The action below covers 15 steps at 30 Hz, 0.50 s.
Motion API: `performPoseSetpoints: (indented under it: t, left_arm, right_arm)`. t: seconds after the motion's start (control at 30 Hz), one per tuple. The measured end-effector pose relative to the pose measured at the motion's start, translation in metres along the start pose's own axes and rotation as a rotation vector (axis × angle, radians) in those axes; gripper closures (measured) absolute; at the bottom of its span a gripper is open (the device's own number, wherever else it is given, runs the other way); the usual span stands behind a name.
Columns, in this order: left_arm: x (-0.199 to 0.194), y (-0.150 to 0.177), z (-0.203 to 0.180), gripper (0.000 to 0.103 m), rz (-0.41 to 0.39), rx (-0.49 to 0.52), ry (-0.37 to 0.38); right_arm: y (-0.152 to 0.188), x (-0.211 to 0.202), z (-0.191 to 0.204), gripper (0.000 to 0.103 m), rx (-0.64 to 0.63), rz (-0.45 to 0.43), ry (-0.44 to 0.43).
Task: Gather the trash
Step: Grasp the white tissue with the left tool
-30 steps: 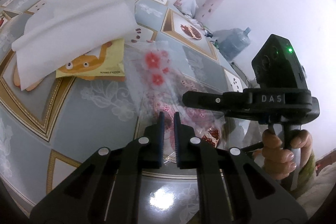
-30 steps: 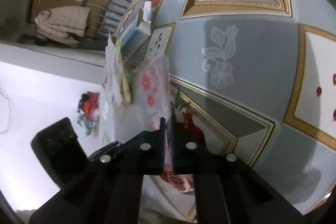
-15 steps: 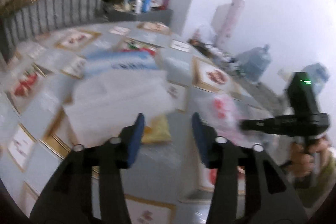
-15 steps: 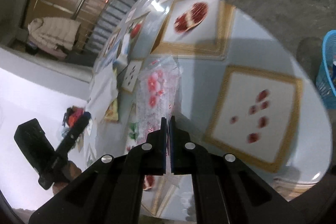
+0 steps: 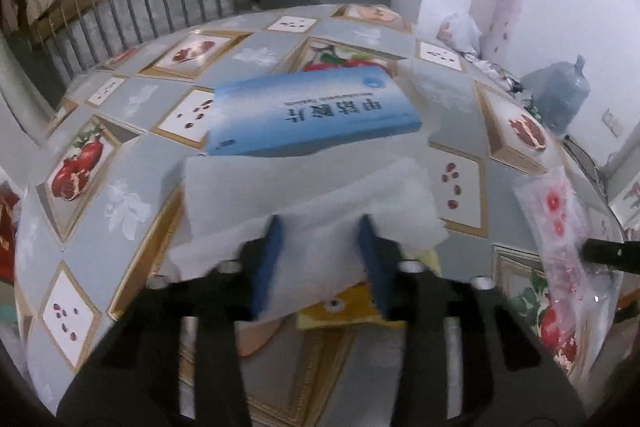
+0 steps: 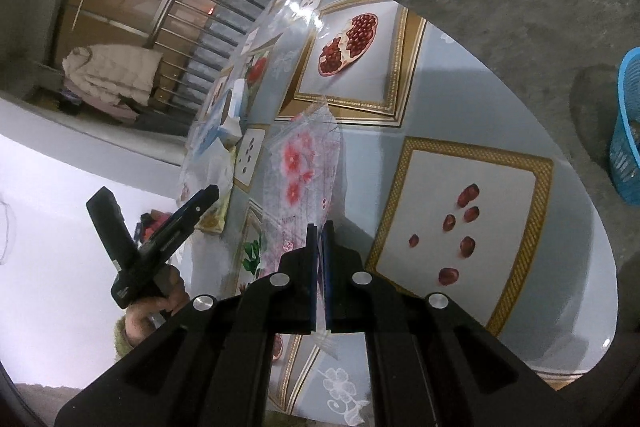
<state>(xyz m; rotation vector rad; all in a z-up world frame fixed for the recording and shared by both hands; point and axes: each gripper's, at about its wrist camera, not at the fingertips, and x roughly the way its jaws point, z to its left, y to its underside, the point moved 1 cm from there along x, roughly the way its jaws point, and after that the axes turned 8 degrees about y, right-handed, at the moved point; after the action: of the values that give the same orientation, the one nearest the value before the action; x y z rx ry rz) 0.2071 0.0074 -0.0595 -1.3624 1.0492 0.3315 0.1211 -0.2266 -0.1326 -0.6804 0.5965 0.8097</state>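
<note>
Left side first: the left gripper (image 5: 320, 247) sits low over the white foam sheet (image 5: 304, 195), fingers straddling its near edge w/ a moderate gap, and the jaws are closing. Foam is between the blue pads, but I can't tell if they're biting it yet. IMO it's angled down like that bc the sheet is thin and floppy, so you gotta come in at the edge to pinch it. The sheet lies partly over a yellow snack wrapper (image 5: 344, 311), which pokes out just under it, so one grab might drag both.

Behind the foam, touching its far edge, is a blue box (image 5: 312, 115) lying flat on the table (image 5: 120, 211). Prob next in line, tho it looks too wide for an easy pinch.

Over to the right: the right gripper (image 6: 319, 259) is clamped tight on the clear flower-print bag (image 6: 304, 171), pinching one end, the rest spread out over the tabletop beyond the fingers. Makes sense, it's so light that a corner grip is plenty.

Far right on the floor, well apart from the table, there's a blue basket (image 6: 626, 131). Guessing that's where the trash ends up, so the bag is parked in the grip until the left has its piece too.
</note>
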Motion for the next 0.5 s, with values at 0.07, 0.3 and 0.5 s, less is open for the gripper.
performPoseSetpoints:
  t: [0.07,0.3,0.5]
  left_arm:
    - [-0.001,-0.001,0.009,0.093,0.003,-0.036,0.011]
    - [0.0,-0.003,0.016,0.103,-0.006,-0.04,0.012]
    - [-0.039,-0.011,0.014,0.103,-0.111,-0.033,0.021]
  right_arm:
    - [0.0,0.0,-0.004,0.1,0.005,0.003,-0.013]
    - [0.004,-0.006,-0.003,0.1,0.005,-0.014,-0.04]
    - [0.004,-0.02,0.004,0.1,-0.003,-0.048,-0.068]
